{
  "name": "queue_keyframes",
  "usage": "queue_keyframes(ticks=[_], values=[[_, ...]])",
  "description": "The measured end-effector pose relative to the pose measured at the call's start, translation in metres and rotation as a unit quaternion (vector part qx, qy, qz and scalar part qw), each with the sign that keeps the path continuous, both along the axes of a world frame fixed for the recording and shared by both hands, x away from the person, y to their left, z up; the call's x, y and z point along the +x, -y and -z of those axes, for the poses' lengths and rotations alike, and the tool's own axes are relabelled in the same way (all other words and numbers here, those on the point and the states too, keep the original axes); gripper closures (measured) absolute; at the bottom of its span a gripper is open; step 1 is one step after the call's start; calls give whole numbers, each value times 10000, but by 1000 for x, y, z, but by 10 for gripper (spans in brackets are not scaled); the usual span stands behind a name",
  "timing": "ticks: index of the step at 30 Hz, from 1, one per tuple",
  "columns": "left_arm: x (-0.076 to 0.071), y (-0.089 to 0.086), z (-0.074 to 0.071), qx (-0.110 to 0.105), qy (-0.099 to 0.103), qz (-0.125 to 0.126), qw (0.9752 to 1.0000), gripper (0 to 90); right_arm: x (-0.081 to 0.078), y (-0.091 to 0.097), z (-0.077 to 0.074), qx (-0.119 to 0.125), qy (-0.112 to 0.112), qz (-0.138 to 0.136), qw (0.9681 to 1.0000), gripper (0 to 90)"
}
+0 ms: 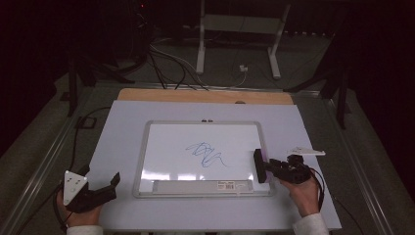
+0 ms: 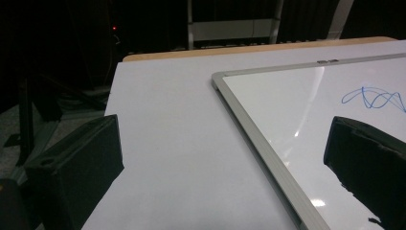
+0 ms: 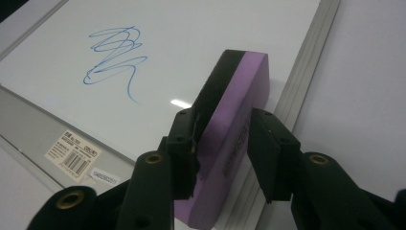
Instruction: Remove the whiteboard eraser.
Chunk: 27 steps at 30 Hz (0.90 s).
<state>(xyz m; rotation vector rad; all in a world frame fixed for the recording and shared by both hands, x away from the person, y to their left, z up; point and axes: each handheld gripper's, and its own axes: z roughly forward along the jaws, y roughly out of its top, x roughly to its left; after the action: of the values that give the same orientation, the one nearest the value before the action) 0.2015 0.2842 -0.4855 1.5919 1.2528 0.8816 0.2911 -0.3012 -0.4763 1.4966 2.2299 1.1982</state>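
1. The eraser [image 3: 234,124], a purple foam block with a black felt face, stands on edge at the right edge of the whiteboard [image 1: 147,147], near the table's [image 1: 313,205] front right corner.
2. The right gripper [image 3: 218,148] has its jaws closed on the eraser's near end, one pad on the felt side and one on the purple side.
3. By its look the block is light and soft: it should give a little under the pads, so a moderate squeeze ought to do. A harder one would only dent the foam.
4. The hold across the two broad faces seems sound, with the felt lending friction. A grip nearer the block's middle would probably resist twisting better when the felt drags across the blue scribble [image 1: 206,154].
5. The board's surface looks slick and glossy, so the felt should slide easily.
6. The left gripper [image 1: 105,188] rests at the table's front left corner, jaws apart and empty.
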Motion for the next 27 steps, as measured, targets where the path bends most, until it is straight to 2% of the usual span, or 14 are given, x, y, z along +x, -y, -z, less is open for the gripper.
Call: queue_keyframes(ticks=[13, 21, 27], values=[[1, 2, 1, 45, -18, 13, 10000, 5, 5, 1, 3, 185, -281, 103, 9994, 559], [0, 2, 0, 56, -4, -14, 10000, 5, 9, -10, 6, 308, -420, -27, 9986, 479], [0, 1, 0, 51, -5, -30, 10000, 5, 13, -16, 11, 443, -714, -44, 9965, 401]])
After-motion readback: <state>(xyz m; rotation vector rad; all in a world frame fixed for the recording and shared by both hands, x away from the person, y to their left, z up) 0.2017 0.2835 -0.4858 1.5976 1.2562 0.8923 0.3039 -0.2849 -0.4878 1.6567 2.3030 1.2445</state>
